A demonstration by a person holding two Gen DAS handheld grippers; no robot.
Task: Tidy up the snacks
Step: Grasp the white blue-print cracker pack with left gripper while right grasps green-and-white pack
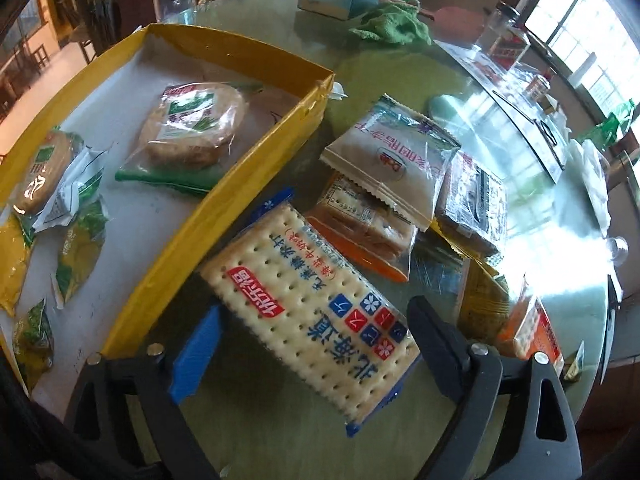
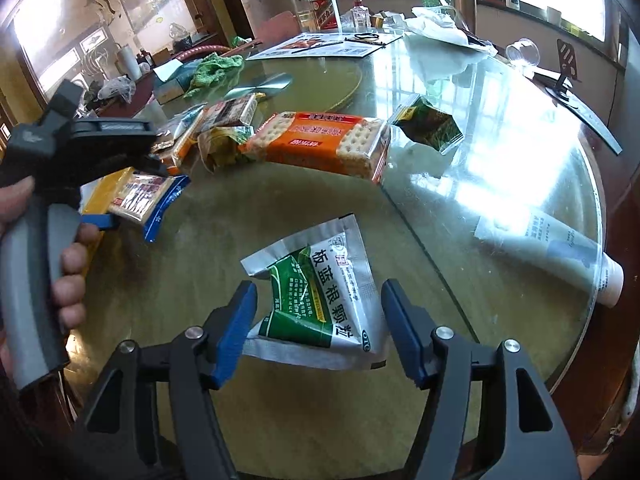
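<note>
**Blue-wrapped crackers in the left tool, green sachet between the right fingers**

Blue and cream, the cracker packet [image 1: 308, 316] sits between the spread fingers of the left tool [image 1: 316, 344]; whether the pads actually press it cannot be told. Just to that tool's left lies the yellow tray [image 1: 224, 208], holding a round biscuit pack [image 1: 192, 128] and small green-and-yellow sachets [image 1: 78, 248]. Ahead of the fingers, a heap of snack packs [image 1: 388, 184] rests on the glass desk [image 1: 540, 248].

The right tool [image 2: 318, 328] stands open, its blue pads on either side of a silver-green sachet [image 2: 320, 300] without closing on it. Farther ahead lie an orange cracker pack [image 2: 320, 144] and a dark green pouch [image 2: 430, 128]. To the left, a hand [image 2: 68, 276] grips the other tool's handle.
</note>
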